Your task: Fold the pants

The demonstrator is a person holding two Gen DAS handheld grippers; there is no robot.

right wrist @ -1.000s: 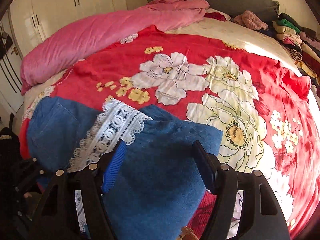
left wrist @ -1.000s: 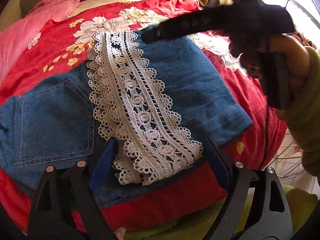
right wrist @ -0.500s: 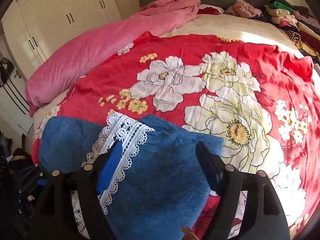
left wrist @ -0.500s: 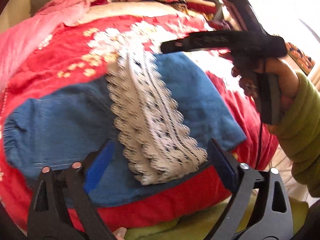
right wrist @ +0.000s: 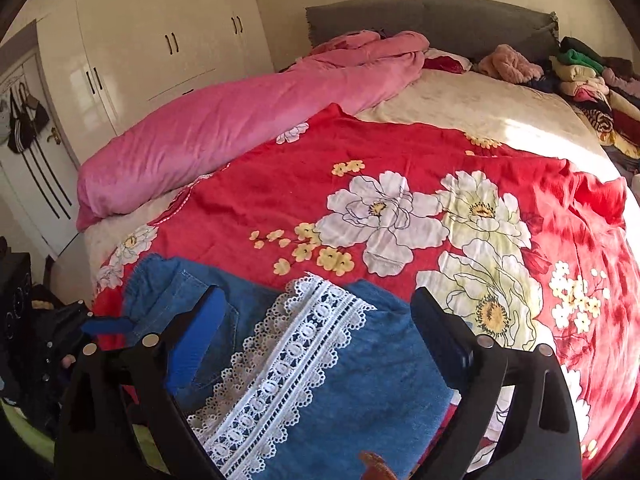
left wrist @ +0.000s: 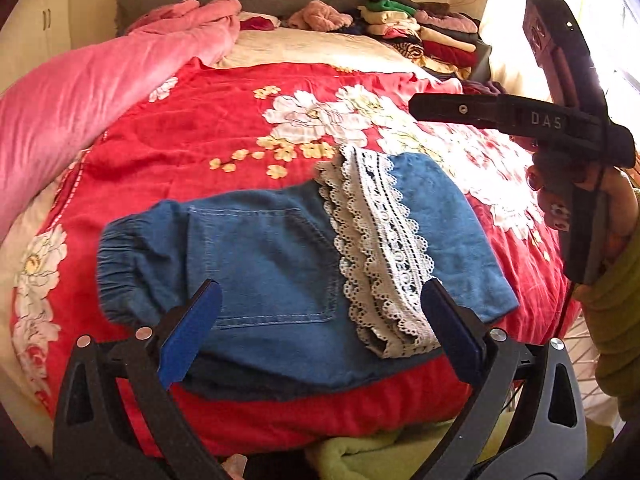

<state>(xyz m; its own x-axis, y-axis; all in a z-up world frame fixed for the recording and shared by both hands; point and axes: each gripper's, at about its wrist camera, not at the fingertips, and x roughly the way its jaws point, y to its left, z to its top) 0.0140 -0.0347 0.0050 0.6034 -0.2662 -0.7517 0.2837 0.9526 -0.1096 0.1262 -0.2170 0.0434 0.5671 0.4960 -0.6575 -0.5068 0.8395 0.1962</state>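
Blue denim pants (left wrist: 260, 264) lie folded on the red flowered blanket (left wrist: 192, 120) near the bed's front edge, with a white lace trim (left wrist: 380, 248) across the top. They also show in the right wrist view (right wrist: 352, 392), lace (right wrist: 288, 364) running diagonally. My left gripper (left wrist: 320, 320) is open and empty, held above the pants' near edge. My right gripper (right wrist: 316, 328) is open and empty, held above the pants. It also shows from the side in the left wrist view (left wrist: 520, 116), at the right above the blanket.
A pink duvet (right wrist: 240, 120) lies along the bed's left side. A stack of folded clothes (left wrist: 412, 36) sits at the far right by the grey headboard (right wrist: 432, 20). White wardrobes (right wrist: 160, 48) stand to the left. A green cloth (left wrist: 380, 456) lies below the bed's front edge.
Both grippers have pulled back and risen away from the pants, so more of the bed shows. Both stay open and the pants lie still.
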